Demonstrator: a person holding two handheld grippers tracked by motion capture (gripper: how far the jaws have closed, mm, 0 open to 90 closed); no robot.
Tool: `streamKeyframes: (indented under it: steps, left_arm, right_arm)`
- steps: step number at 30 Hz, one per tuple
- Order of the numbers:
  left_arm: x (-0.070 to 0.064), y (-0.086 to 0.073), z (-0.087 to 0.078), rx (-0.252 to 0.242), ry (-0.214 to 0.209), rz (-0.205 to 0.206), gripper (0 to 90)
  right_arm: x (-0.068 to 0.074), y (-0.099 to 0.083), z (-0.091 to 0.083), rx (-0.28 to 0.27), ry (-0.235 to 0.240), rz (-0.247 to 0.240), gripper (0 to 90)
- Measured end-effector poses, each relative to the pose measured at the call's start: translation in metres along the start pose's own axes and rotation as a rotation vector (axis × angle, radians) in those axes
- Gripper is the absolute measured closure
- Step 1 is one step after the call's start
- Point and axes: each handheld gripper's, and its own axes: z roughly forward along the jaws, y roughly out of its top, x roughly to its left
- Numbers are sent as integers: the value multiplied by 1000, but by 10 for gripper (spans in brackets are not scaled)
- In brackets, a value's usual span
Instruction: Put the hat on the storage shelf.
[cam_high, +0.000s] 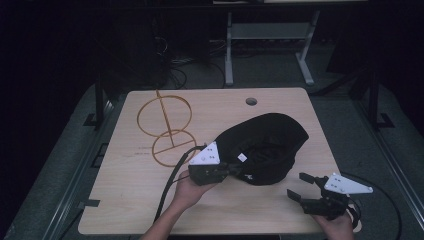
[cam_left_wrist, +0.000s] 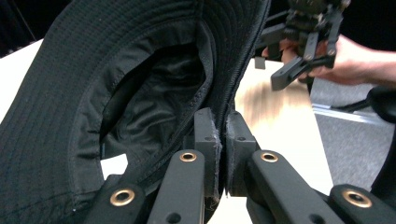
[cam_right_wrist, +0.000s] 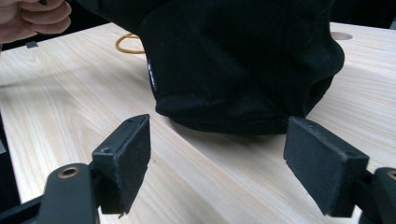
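High view: left gripper (cam_high: 231, 169) is clamping the hat (cam_high: 267, 145) brim; right gripper (cam_high: 303, 187), jaws apart beside the hat, probably needing to grab next.

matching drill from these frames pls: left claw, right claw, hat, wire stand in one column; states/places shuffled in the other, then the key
Things:
1. left claw
2. right claw
3. black hat
4. wire stand

States or places:
A. lying on the far left part of the table, touched by nothing
B. open, pads apart, near the table's front right edge
C. pinched by its brim, the rest slumped on the table
D. shut on fabric

Pairs: 1-D, 2-B, 3-C, 4-A
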Motion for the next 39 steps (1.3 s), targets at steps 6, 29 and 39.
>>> streamKeyframes:
  steps: [6, 29, 39]
  left_arm:
    - [1, 1, -2, -31, -20, -25, 859]
    - [1, 8, 3, -92, -90, -67, 861]
    - [-2, 8, 9, -93, -111, -67, 861]
  right_arm:
    - [-2, 3, 5, 5, -3, 8, 227]
    - [-2, 12, 24, -30, 34, 6, 376]
    - [-7, 12, 32, -43, 48, 22, 721]
